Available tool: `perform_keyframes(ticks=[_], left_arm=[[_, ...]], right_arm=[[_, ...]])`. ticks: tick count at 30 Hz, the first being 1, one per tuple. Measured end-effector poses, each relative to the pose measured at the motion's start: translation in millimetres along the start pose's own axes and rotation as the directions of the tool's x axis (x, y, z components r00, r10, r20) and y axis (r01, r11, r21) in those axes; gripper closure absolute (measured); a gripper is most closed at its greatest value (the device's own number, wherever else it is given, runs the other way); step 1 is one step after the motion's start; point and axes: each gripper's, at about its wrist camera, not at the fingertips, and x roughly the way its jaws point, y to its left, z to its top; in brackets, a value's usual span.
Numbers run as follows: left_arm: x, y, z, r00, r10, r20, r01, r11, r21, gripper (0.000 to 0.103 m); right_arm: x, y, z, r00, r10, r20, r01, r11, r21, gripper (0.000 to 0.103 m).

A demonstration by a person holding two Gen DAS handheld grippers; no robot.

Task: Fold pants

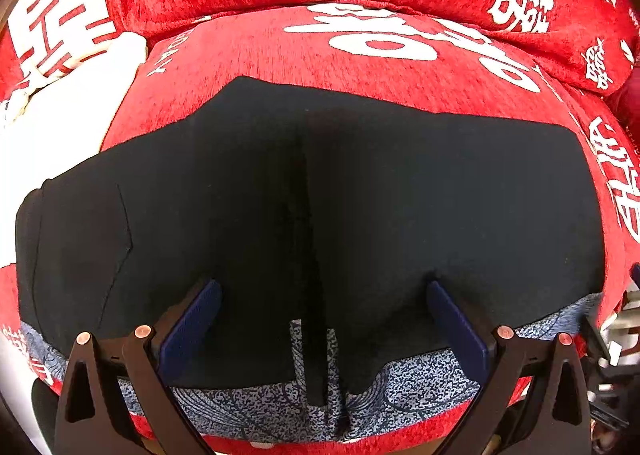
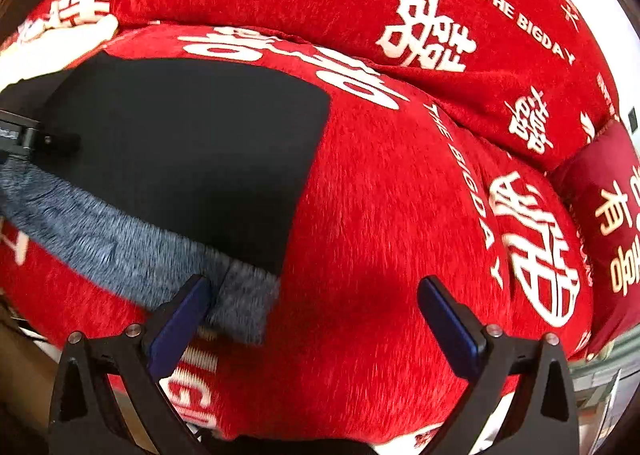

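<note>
dark pants (image 1: 312,191) spread flat on the red cushion (image 1: 280,55), patterned blue-grey waistband (image 1: 420,379) along the near edge at 6 o'clock, centre seam running toward 12. appear already folded or laid short, far edge straight across; hard to tell how many layers. judged stage: early to middle, garment smoothed and ready for another fold.

left gripper (image 1: 324,335) hovering over the waistband, fingers spread wide, grasping nothing. right gripper (image 2: 314,319) also released and wide, over bare cushion, with the waistband corner (image 2: 244,307) just beside its left finger (image 2: 180,323) at 9 o'clock.

next move, as a guess: shifting right gripper toward 9 o'clock onto that corner, pinching waistband at both sides, then lifting evenly toward 12.
</note>
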Motion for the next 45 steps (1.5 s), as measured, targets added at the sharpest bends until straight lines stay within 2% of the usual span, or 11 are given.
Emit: perform_keyframes(ticks=[3, 6, 8, 14, 22, 26, 28, 30, 35, 42, 45], left_arm=[[-2, -2, 0, 1.000, 0.013, -0.001, -0.013, 1.000, -0.012, 0.000], [-12, 5, -6, 1.000, 0.008, -0.009, -0.009, 0.999, -0.042, 0.000], [-18, 12, -14, 1.000, 0.022, 0.002, -0.022, 0.999, -0.045, 0.000], [-17, 30, -31, 1.000, -0.014, -0.008, 0.014, 0.998, -0.066, 0.000], [-33, 43, -40, 0.998, -0.055, 0.015, 0.056, 0.997, -0.051, 0.000], [-59, 68, -45, 0.993, -0.027, 0.112, 0.030, 0.999, -0.029, 0.000], [-64, 91, -46, 0.989, 0.009, 0.148, -0.002, 0.999, -0.048, 0.000], [-56, 120, -47, 0.990, 0.061, 0.124, -0.048, 0.993, -0.105, 0.000], [-32, 184, -67, 0.995, 0.095, 0.037, -0.084, 0.970, -0.229, 0.000], [-34, 207, -85, 0.998, 0.037, 0.055, -0.023, 0.970, -0.242, 0.000], [-46, 214, -86, 0.990, 0.109, 0.091, -0.085, 0.970, -0.229, 0.000]], right_arm=[[-25, -6, 10, 0.987, 0.122, 0.106, -0.128, 0.990, 0.057, 0.000], [-30, 7, 31, 0.932, 0.320, 0.169, -0.327, 0.945, 0.018, 0.000], [-20, 23, 47, 0.916, 0.367, 0.160, -0.364, 0.930, -0.052, 0.000], [58, 48, 88, 0.935, 0.356, -0.013, -0.355, 0.932, -0.074, 0.000], [23, 63, 37, 0.961, 0.274, 0.019, -0.270, 0.956, -0.117, 0.000], [-3, 71, 32, 0.959, 0.281, 0.037, -0.278, 0.958, -0.063, 0.000], [-10, 78, 45, 0.945, 0.317, 0.077, -0.318, 0.948, -0.002, 0.000], [-3, 96, 60, 0.941, 0.333, 0.067, -0.334, 0.942, 0.015, 0.000], [30, 135, 93, 0.957, 0.289, 0.034, -0.290, 0.956, 0.031, 0.000], [47, 147, 144, 0.967, 0.252, -0.027, -0.246, 0.961, 0.126, 0.000], [23, 169, 154, 0.940, 0.340, 0.021, -0.341, 0.936, 0.083, 0.000]])
